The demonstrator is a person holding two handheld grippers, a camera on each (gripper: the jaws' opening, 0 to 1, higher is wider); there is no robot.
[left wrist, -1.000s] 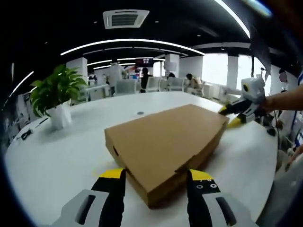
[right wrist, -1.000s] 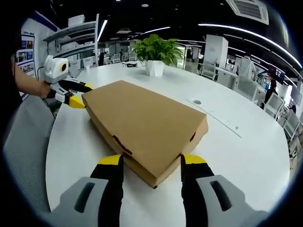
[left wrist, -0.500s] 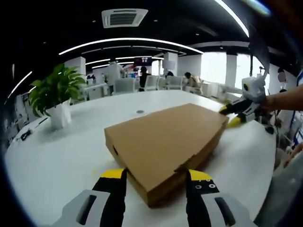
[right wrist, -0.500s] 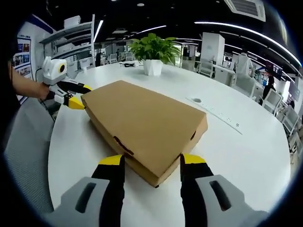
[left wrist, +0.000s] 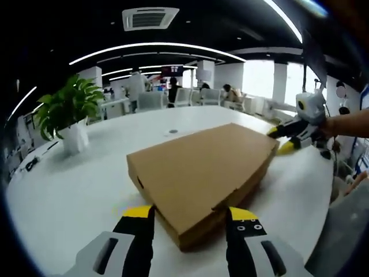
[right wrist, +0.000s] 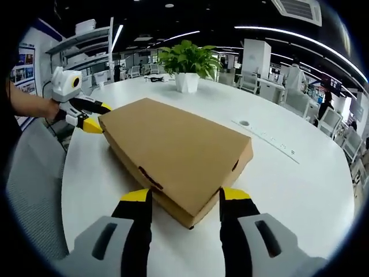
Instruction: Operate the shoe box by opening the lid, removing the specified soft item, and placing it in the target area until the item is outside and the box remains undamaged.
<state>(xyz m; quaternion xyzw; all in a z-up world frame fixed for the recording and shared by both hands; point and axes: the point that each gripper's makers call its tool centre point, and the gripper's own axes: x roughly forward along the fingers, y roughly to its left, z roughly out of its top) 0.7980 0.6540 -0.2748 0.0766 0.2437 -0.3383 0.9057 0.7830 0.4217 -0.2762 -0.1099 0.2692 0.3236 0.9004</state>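
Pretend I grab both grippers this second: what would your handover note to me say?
Left gripper: open, jaws on either side of one corner of the box, not clamped.
Right gripper: open, jaws on either side of the opposite corner, also holding nothing.
The box lies flat on the white table, lid shut. The plant stands well clear.
Done: both grippers set at the box's corners.
Left: raise the lid gently, take out the soft item, put it down on the table. The item is hidden inside, so I can't say where it lies.

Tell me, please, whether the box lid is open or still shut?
Shut. The box lies flat on the table, its lid level and flush along every visible edge, with each gripper's jaws open around a corner.
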